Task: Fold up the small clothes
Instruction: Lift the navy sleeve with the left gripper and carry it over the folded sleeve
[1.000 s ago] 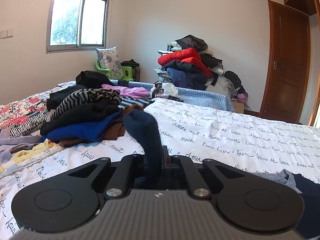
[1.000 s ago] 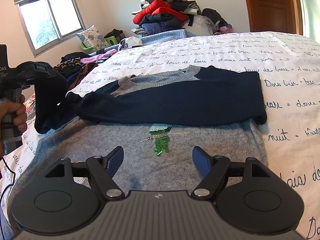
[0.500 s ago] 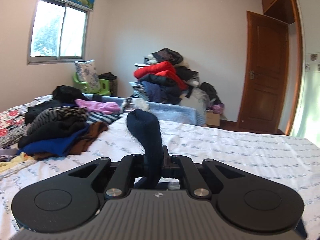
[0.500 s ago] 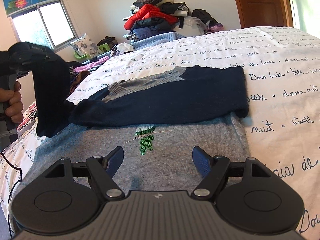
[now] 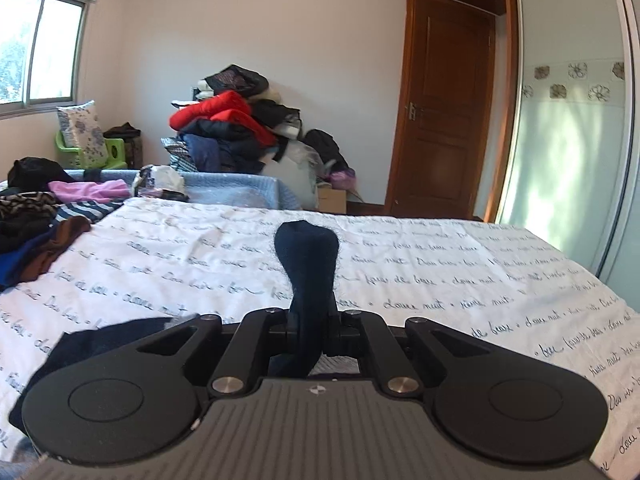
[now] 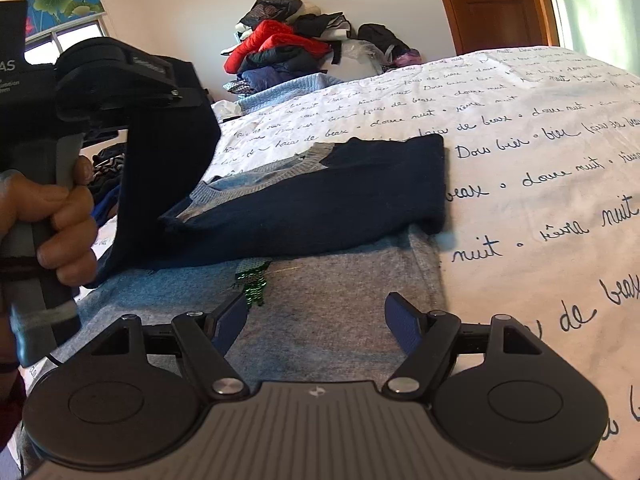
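Note:
A small grey sweater (image 6: 340,320) with navy sleeves and a green sequin figure (image 6: 252,280) lies on the white lettered bedspread (image 6: 540,160). One navy sleeve (image 6: 320,200) lies folded across its chest. My left gripper (image 5: 308,324) is shut on the other navy sleeve (image 5: 306,264), whose cuff sticks up between its jaws. In the right wrist view the left gripper's body (image 6: 120,76) holds that sleeve (image 6: 160,184) lifted above the sweater's left side. My right gripper (image 6: 316,316) is open and empty, just above the sweater's lower body.
A heap of unfolded clothes (image 5: 44,224) lies on the bed's left side. A tall pile of jackets (image 5: 236,128) stands against the far wall beside a blue knitted cover (image 5: 236,192). A wooden door (image 5: 444,120) is at the right.
My left gripper has carried the navy sleeve up and rightward over the sweater, turning right toward the door. My right gripper stayed open and moved a little closer to the sweater.

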The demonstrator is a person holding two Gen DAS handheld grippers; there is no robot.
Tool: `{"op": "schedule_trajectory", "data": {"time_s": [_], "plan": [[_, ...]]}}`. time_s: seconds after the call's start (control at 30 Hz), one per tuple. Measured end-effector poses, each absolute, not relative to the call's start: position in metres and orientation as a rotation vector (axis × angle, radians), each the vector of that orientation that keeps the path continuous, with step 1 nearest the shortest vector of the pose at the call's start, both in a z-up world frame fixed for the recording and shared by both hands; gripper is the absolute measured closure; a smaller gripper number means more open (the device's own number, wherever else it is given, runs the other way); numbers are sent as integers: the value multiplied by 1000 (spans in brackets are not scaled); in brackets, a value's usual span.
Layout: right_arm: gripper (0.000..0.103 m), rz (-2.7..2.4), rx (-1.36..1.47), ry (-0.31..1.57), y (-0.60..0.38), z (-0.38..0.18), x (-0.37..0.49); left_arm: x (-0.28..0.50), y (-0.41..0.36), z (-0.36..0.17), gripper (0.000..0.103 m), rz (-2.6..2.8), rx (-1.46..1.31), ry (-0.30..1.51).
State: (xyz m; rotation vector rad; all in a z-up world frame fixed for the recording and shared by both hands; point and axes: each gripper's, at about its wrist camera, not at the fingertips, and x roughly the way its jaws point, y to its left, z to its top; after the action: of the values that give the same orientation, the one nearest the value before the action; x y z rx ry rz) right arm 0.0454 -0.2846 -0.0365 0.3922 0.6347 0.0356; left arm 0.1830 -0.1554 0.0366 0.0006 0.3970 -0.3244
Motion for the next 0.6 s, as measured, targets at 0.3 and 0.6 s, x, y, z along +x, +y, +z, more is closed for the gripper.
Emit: {"op": "schedule_trajectory", "data": {"time_s": [0.3, 0.6], "plan": [[27, 18, 413, 630, -293, -39, 44, 185, -181, 11, 95, -368, 5, 478], [27, -16, 405, 617, -300, -38, 39, 182, -204, -4, 95, -413, 55, 506]]}}
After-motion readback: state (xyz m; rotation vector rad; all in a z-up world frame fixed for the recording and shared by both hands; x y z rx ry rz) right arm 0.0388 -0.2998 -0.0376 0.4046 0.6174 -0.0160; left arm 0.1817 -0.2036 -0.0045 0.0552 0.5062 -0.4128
